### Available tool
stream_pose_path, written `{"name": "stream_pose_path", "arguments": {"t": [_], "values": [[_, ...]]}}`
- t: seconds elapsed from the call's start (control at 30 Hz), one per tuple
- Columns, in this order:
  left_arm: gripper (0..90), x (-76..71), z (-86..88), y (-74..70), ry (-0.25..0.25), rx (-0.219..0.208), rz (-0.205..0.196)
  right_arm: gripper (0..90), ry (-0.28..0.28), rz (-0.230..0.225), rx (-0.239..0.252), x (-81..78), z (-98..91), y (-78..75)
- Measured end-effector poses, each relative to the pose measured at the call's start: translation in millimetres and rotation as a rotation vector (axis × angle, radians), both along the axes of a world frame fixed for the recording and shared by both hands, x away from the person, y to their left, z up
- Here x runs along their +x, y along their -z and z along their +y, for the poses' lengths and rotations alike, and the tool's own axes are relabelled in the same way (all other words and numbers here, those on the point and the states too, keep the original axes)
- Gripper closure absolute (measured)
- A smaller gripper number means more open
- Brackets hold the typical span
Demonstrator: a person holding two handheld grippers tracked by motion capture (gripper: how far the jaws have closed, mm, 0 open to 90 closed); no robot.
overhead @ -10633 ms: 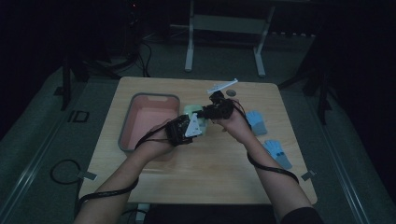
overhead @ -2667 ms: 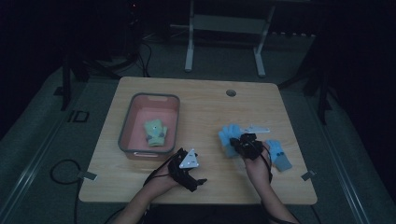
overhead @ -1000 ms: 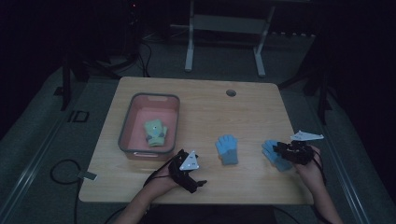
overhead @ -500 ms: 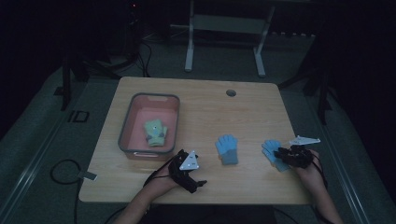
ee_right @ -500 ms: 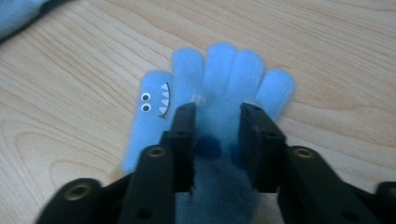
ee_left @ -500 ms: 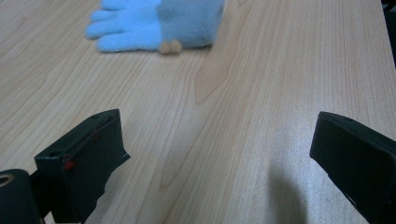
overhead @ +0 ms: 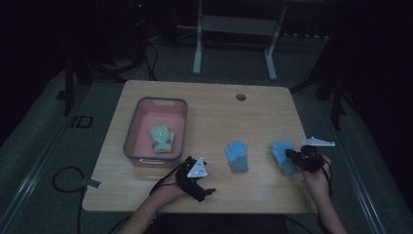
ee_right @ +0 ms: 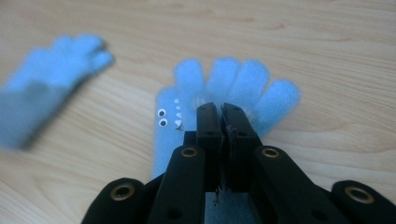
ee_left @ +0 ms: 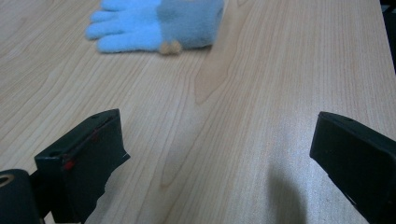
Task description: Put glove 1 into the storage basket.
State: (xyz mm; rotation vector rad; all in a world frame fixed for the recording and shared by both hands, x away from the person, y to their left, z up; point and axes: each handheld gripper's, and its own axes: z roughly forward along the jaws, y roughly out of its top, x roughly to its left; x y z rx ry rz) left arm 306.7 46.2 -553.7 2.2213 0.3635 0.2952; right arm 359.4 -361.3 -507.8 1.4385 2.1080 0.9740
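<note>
While the left gripper rests near the tabletop's front edge with fingers wide and empty, the right gripper, fingers just closed, pinches a blue glove at the right. A second blue glove lies between them.

Left tongs agape, right tongs apparently pinched.

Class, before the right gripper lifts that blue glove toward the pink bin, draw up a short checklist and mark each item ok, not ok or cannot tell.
1. Right gripper closed on right-hand blue glove: ok; its fingers have just been closing.
2. Both glove layers pinched: cannot tell.
3. Left gripper open, holding nothing: ok.
4. Other blue glove lies apart: ok.
5. Pink bin has room beside green glove: ok.
</note>
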Motion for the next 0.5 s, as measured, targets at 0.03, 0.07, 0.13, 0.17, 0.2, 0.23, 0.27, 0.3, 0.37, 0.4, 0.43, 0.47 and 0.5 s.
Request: {"name": "stream_pose_path", "arguments": {"t": [0.03,0.07,0.13,0.17,0.2,0.23,0.27,0.3,0.37,0.4,0.43,0.47,0.5], "values": [[2.9,-0.1,0.2,0.0,-0.001,-0.003,-0.001,86.5,0.024,-0.003,-0.005,-1.2,5.1,-2.6],[2.9,-0.1,0.3,-0.1,-0.001,-0.003,-0.001,86.5,0.051,-0.006,-0.009,-2.0,11.0,-5.2],[2.9,-0.2,0.4,-0.3,-0.001,-0.002,-0.001,86.5,0.087,-0.009,-0.014,-1.9,18.4,-7.9],[2.9,-0.3,0.4,-0.3,-0.001,-0.006,0.000,86.5,0.100,-0.010,-0.011,-1.3,21.6,-9.1],[2.9,-0.3,0.3,-0.4,-0.002,-0.006,0.001,86.5,0.123,-0.012,-0.001,-0.9,24.4,-10.4],[2.9,-0.2,0.5,-0.5,0.000,-0.002,-0.001,86.5,0.138,-0.018,-0.007,-0.5,27.3,-12.0],[2.9,-0.3,0.4,-0.4,-0.002,-0.005,-0.001,86.5,0.155,-0.019,-0.009,0.1,29.7,-13.3],[2.9,-0.1,0.3,-0.5,-0.002,-0.004,0.002,86.5,0.174,-0.022,-0.004,0.2,31.7,-14.3],[2.9,-0.1,0.2,-0.6,-0.002,-0.005,0.002,86.5,0.204,-0.028,-0.005,0.1,35.4,-14.7],[2.9,0.0,0.2,-1.0,-0.003,-0.004,0.000,86.4,0.210,-0.025,0.003,0.2,36.4,-13.7],[2.9,0.1,0.5,-1.4,-0.004,-0.005,-0.003,86.4,0.215,-0.023,0.005,0.7,37.5,-11.8],[2.8,0.2,0.8,-1.9,-0.005,-0.008,-0.004,86.4,0.220,-0.017,0.005,1.5,38.4,-9.4],[2.9,0.3,1.1,-2.3,-0.005,-0.012,-0.004,86.4,0.227,-0.011,0.003,2.5,39.2,-6.6]]}}
